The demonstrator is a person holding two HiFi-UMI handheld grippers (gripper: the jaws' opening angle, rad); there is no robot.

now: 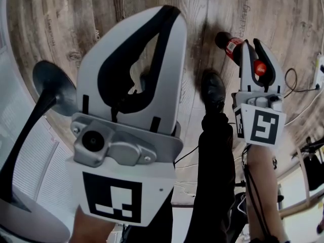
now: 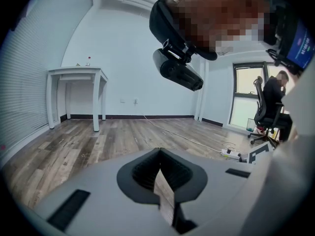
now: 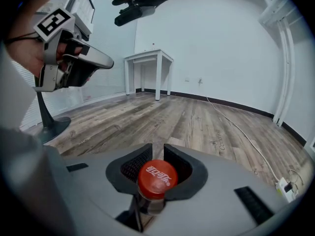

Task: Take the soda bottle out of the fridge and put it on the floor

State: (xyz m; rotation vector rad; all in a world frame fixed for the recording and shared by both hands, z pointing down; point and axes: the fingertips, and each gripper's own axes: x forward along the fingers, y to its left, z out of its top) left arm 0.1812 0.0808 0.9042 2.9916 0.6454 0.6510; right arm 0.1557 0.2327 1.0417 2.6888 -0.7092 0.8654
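Note:
In the head view my right gripper (image 1: pixel 251 47) is shut on the neck of the soda bottle (image 1: pixel 228 42). The bottle has a red cap, a red label and dark contents, and its body points down towards the wooden floor (image 1: pixel 126 14). In the right gripper view the red cap (image 3: pixel 156 177) sits between the black pads (image 3: pixel 129 167), just behind the tips of the right gripper (image 3: pixel 157 149). My left gripper (image 1: pixel 169 14) is raised close to the head camera, shut with nothing in it. In its own view the left gripper (image 2: pixel 160 151) shows its tips together.
A black stand with a round base (image 1: pixel 53 85) is at the left. A person's black shoe (image 1: pixel 213 89) and trouser leg lie between the grippers. A power strip (image 1: pixel 319 70) and cables lie at the right. Farther off are a white table (image 2: pixel 76 73) and a seated person (image 2: pixel 270 97).

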